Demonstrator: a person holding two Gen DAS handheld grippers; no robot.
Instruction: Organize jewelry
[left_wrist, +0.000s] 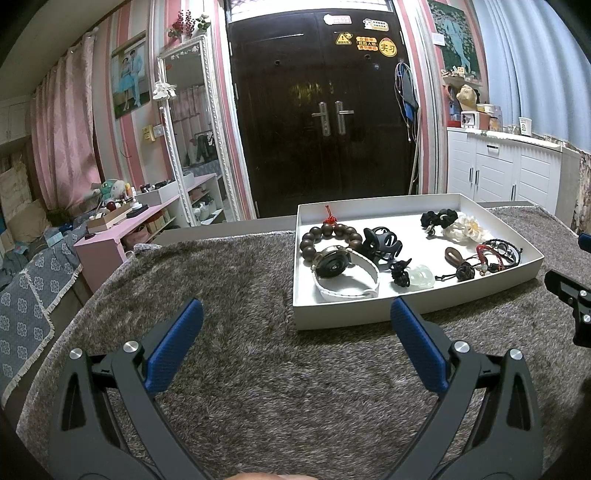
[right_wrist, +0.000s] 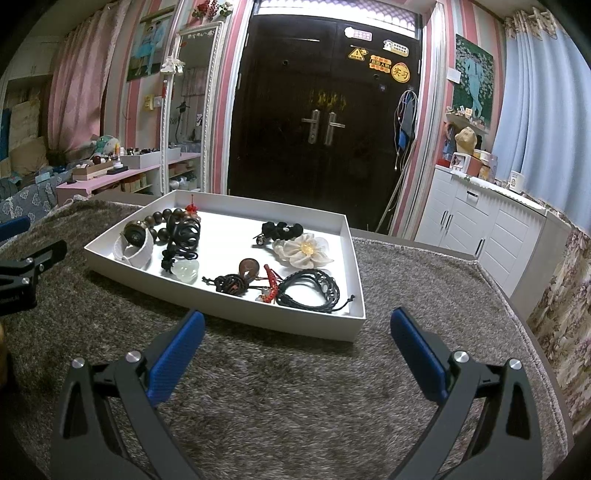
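Both grippers are hanging above the grey shag rug (left_wrist: 240, 369) on the near side of the white tray (left_wrist: 369, 314), and both are standing with jaws spread wide and nothing between them. All the jewelry is lying inside the tray, none on the rug. From the left gripper (left_wrist: 295, 314) the tray is sitting ahead and to the right, with the white-strapped watch (left_wrist: 341, 275) and the wooden bead bracelet (left_wrist: 325, 236) closest, in the tray's near-left part; the watch strap is running left to right, roughly across the line of the fingers. From the right gripper (right_wrist: 297, 325) the tray is sitting ahead and to the left, its near-right corner just beyond the fingertips, and the black cord bracelets (right_wrist: 314, 291) are lying nearest inside that corner, with the red cord charm (right_wrist: 271, 286) beside them. I judge the right gripper to be better placed for the cords and the left for the watch.
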